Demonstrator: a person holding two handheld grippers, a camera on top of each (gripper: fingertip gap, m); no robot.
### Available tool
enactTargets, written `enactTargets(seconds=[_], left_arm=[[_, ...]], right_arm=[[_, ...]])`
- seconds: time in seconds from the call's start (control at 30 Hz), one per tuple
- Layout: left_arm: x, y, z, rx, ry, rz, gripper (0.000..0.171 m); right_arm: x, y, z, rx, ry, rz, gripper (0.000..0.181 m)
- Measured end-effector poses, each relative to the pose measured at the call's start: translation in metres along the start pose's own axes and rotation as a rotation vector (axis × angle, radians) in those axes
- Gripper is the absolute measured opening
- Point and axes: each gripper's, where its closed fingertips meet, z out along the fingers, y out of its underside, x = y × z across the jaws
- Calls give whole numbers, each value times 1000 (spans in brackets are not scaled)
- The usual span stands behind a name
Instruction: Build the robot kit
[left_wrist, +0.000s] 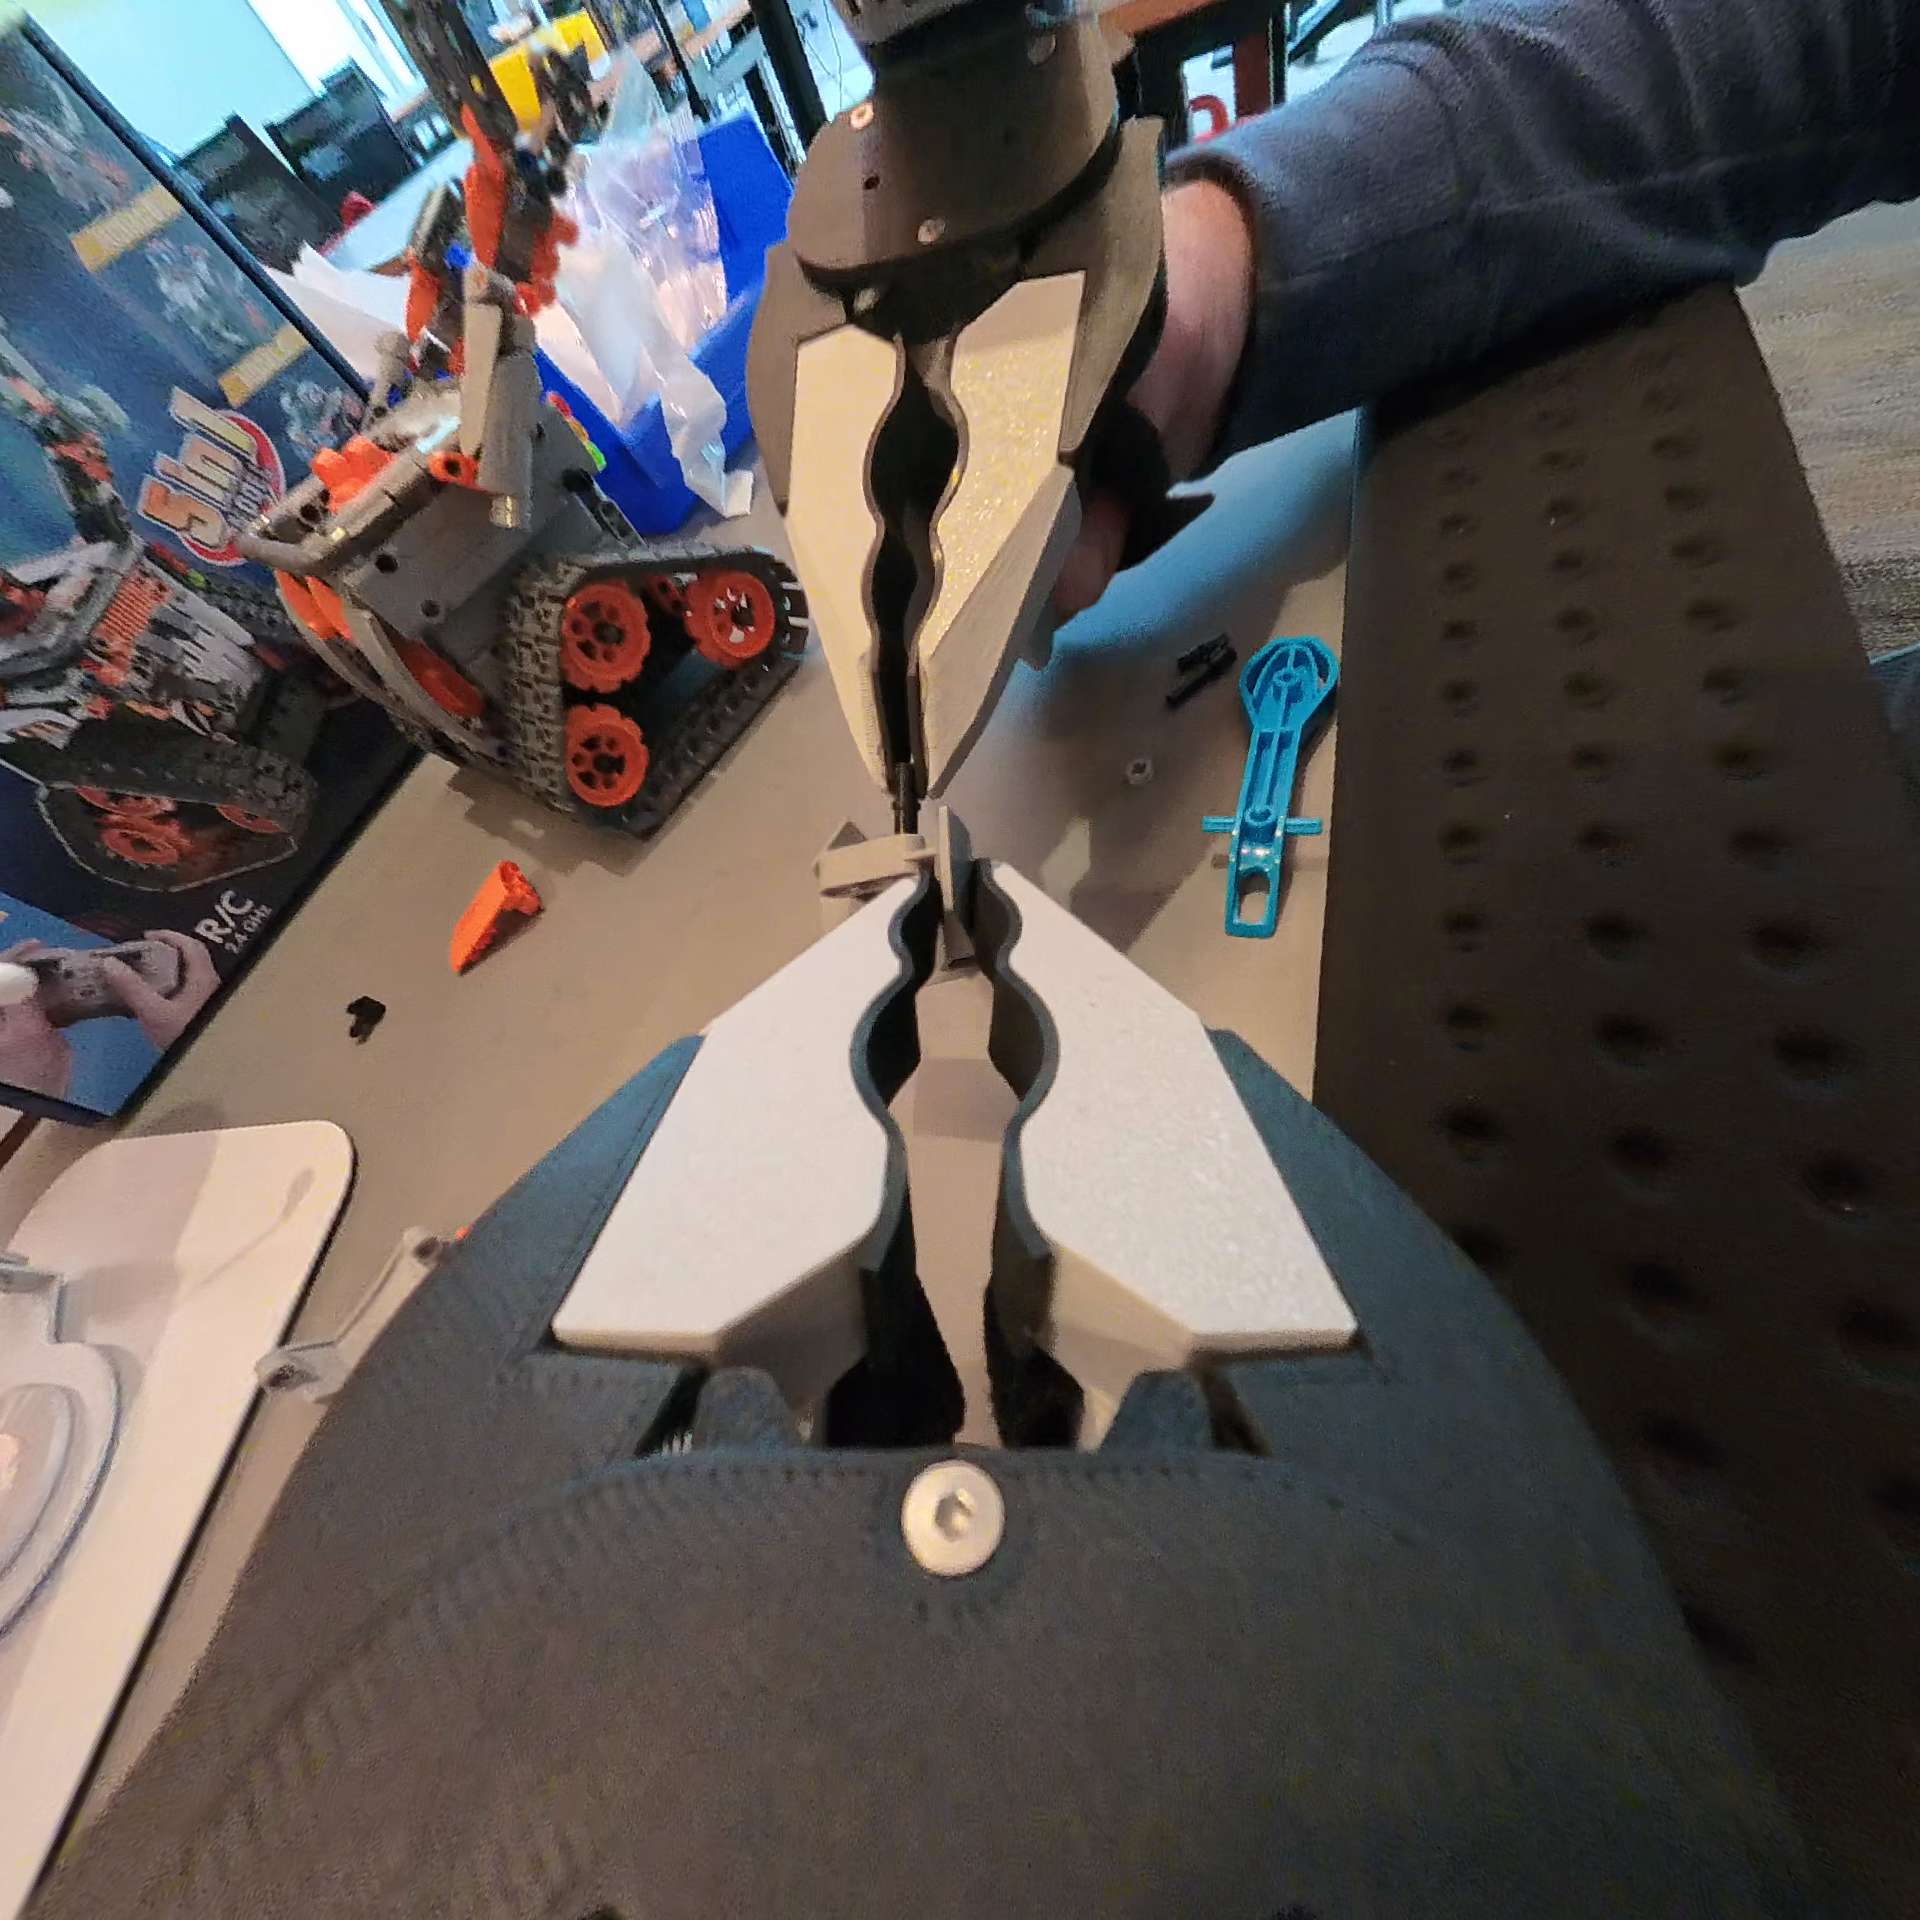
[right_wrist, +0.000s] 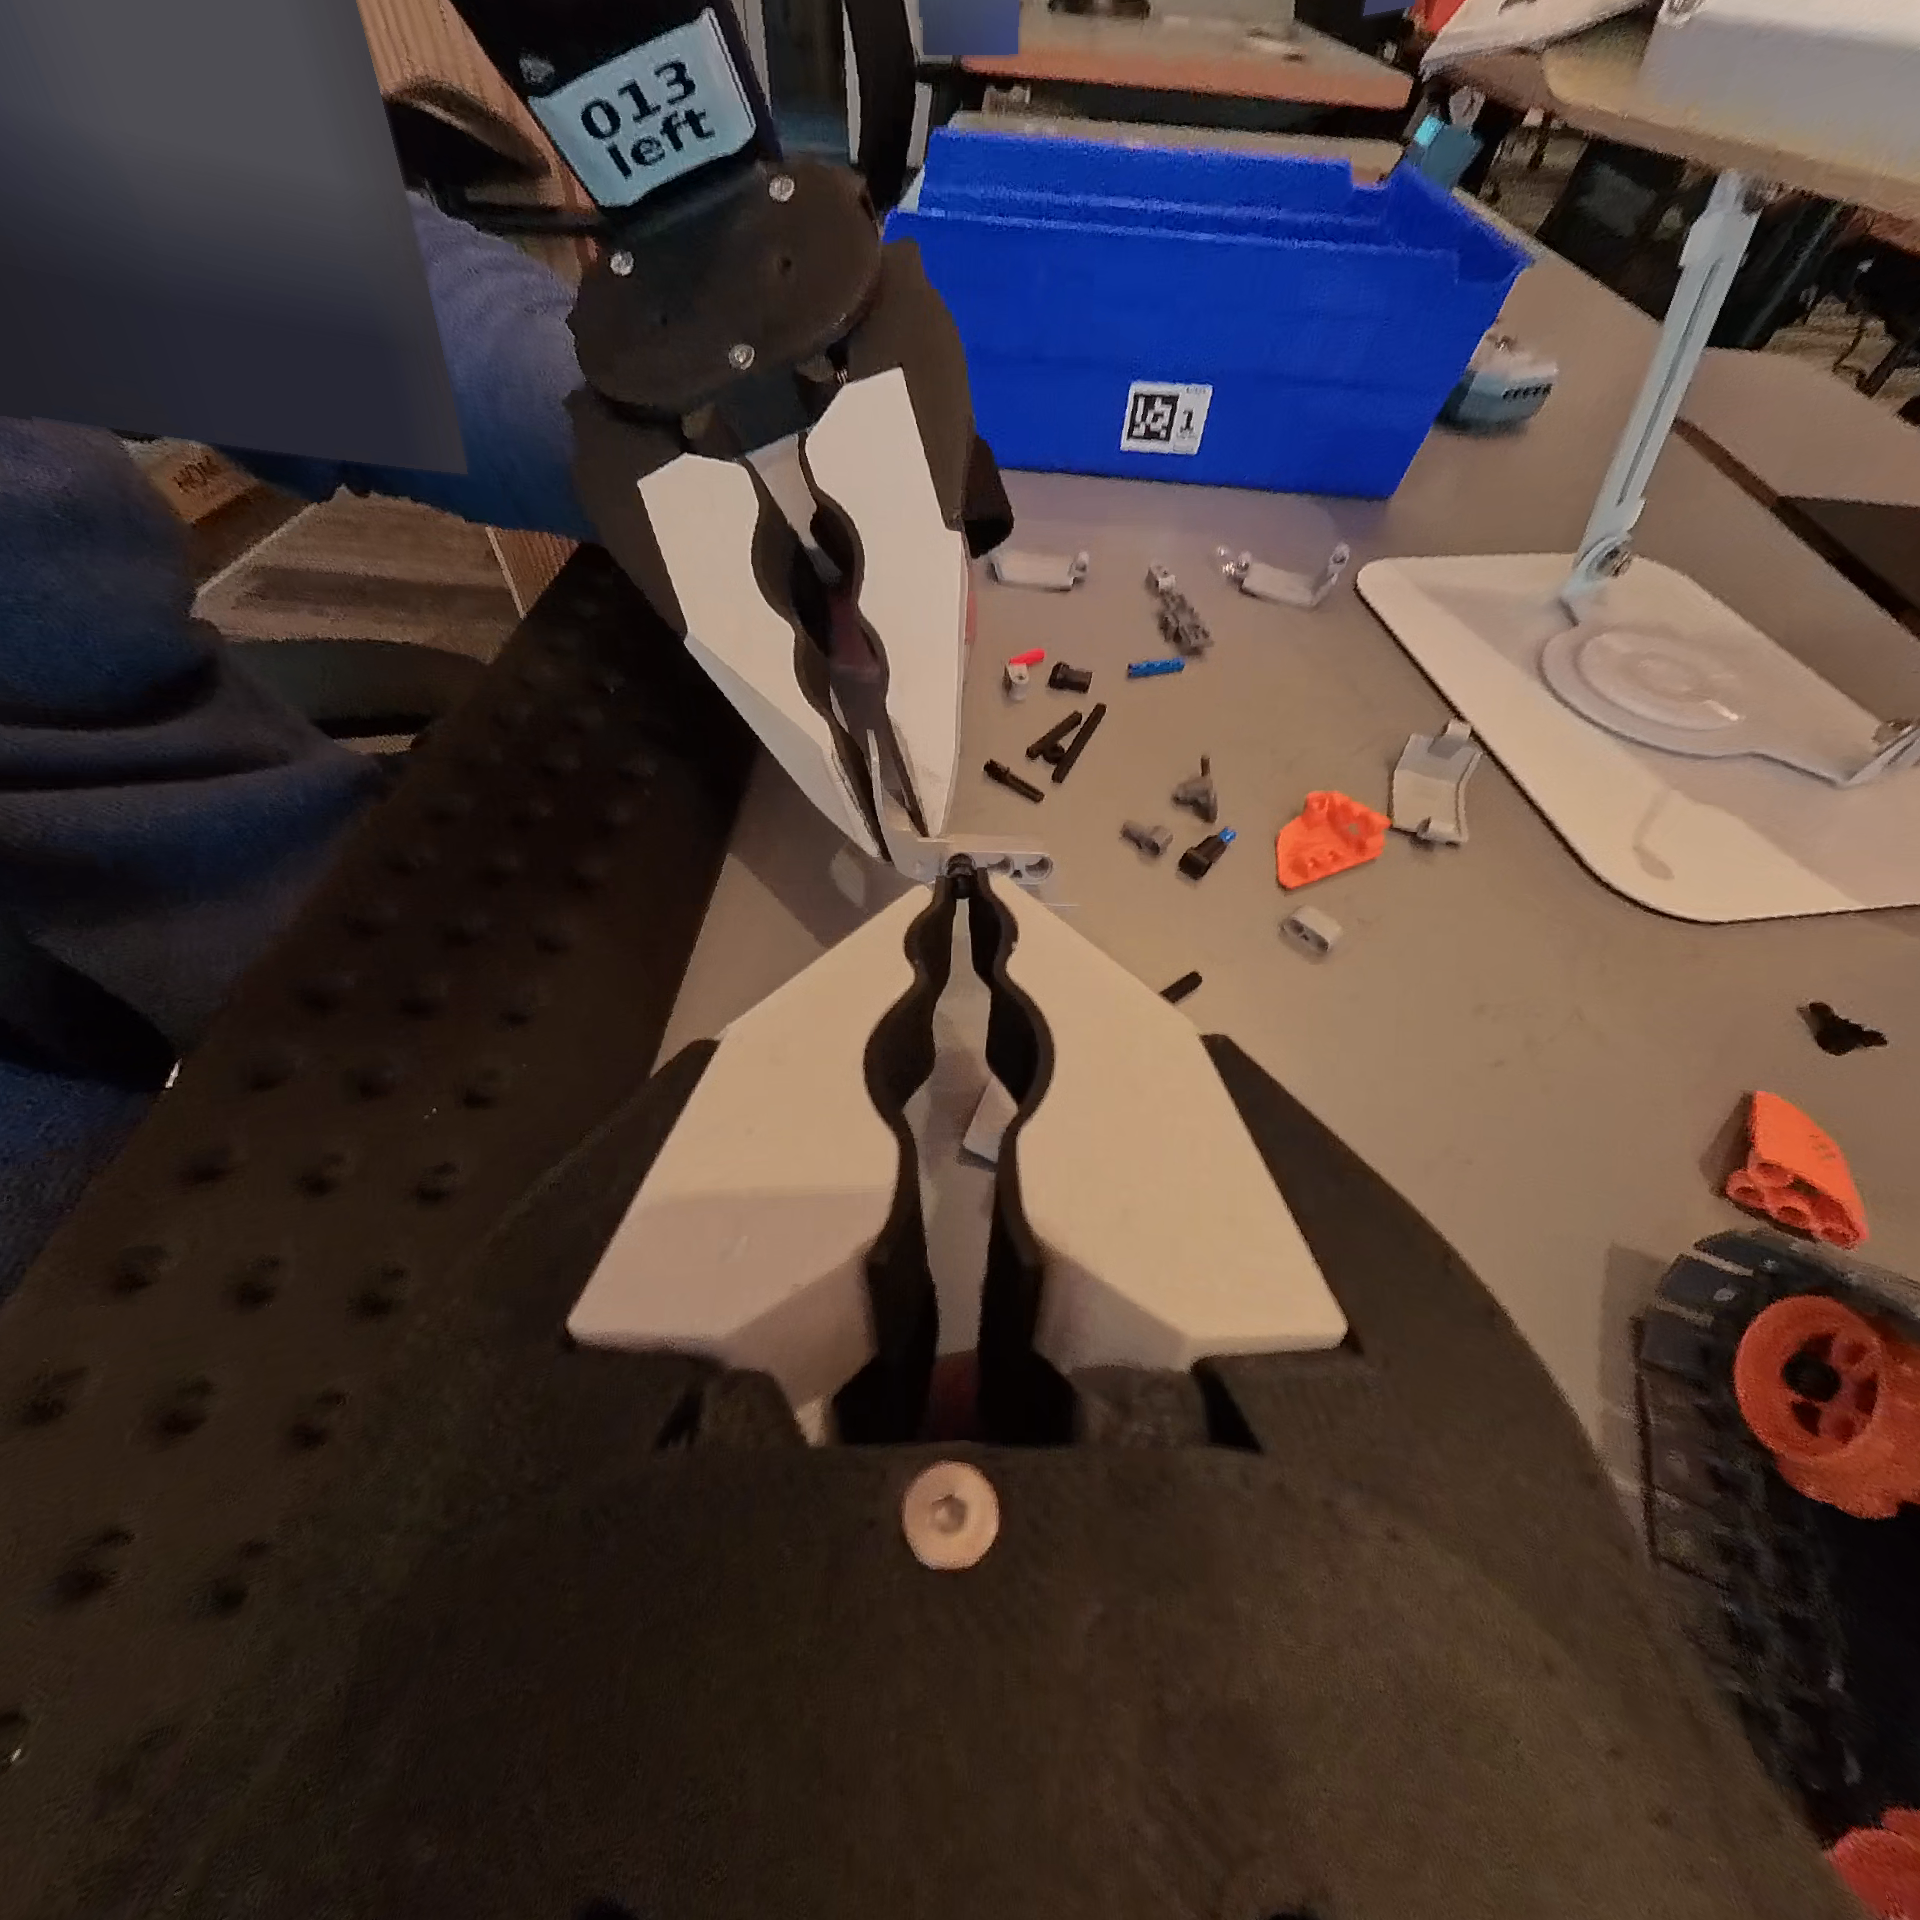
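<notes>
Grey tabletop (right_wrist: 1403, 1039) carries one blue bin (right_wrist: 1195, 312) at upper centre of the right wrist view, one tracked model (left_wrist: 582, 623) with three orange wheels showing, two loose orange pieces (right_wrist: 1330, 836), one blue tool (left_wrist: 1273, 769). Left gripper (left_wrist: 951, 883) closed on one grey beam (right_wrist: 987, 864) at frame centre, long axis roughly horizontal in the right wrist view. Right gripper (right_wrist: 961, 894) closed on one black pin (right_wrist: 962, 871), pointing into the beam, touching it.
</notes>
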Motion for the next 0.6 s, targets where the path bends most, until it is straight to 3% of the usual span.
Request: enactTargets(seconds=[0.6], left_arm=[[-4,-33,-16,169,-78,80,3]], right_arm=[[-8,-31,-12,175,-15,-37,0]])
